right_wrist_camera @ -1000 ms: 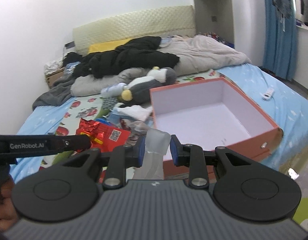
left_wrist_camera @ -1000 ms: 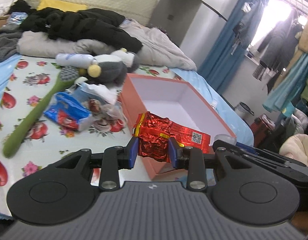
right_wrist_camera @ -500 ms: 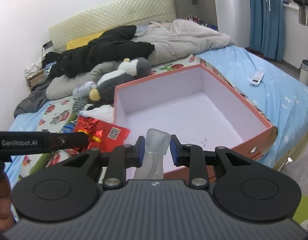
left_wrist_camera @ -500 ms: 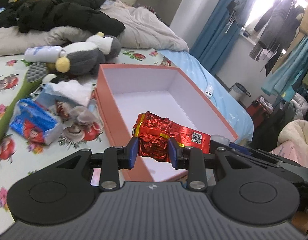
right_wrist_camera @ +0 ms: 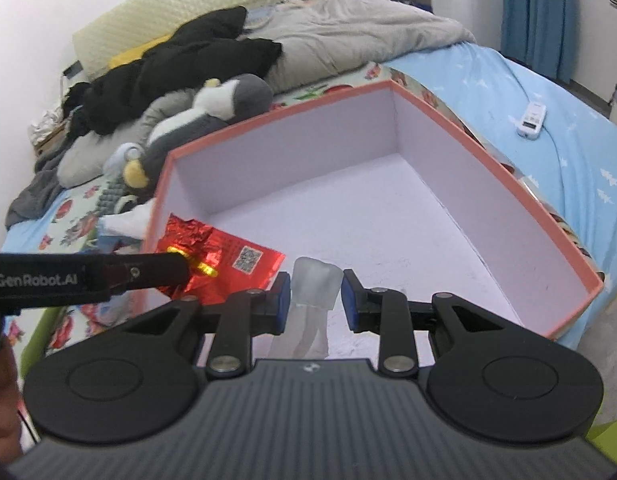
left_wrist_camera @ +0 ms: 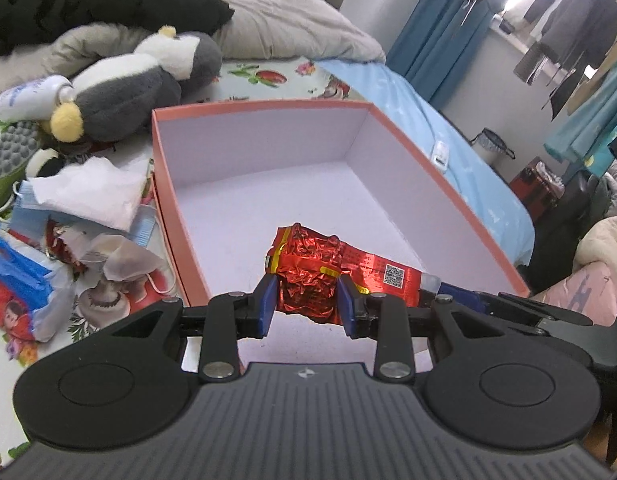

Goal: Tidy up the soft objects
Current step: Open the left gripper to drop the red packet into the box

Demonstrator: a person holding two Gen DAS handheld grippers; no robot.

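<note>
An open orange box [left_wrist_camera: 164,184] with a white inside lies on the bed; it also shows in the right wrist view [right_wrist_camera: 508,184]. My left gripper [left_wrist_camera: 306,306] is shut on a crumpled red foil packet [left_wrist_camera: 308,276] and holds it over the box's near edge. The red packet also shows in the right wrist view [right_wrist_camera: 212,256]. My right gripper [right_wrist_camera: 312,300] holds a translucent white soft piece [right_wrist_camera: 314,284] between its pads, over the box's near side; the jaws have widened slightly. A grey and white plush penguin [left_wrist_camera: 132,80] lies behind the box.
Left of the box lies a heap of tissue [left_wrist_camera: 88,192], face masks and a blue packet [left_wrist_camera: 16,280]. A green massage brush [left_wrist_camera: 8,156] and a white bottle [left_wrist_camera: 28,92] lie beyond. Black clothes [left_wrist_camera: 88,0] and a grey quilt [right_wrist_camera: 348,36] are further back. A white remote [right_wrist_camera: 532,118] lies on the blue sheet.
Both grippers have moved forward over the orange box with their loads. The right gripper's jaws have opened a little around the white piece.
</note>
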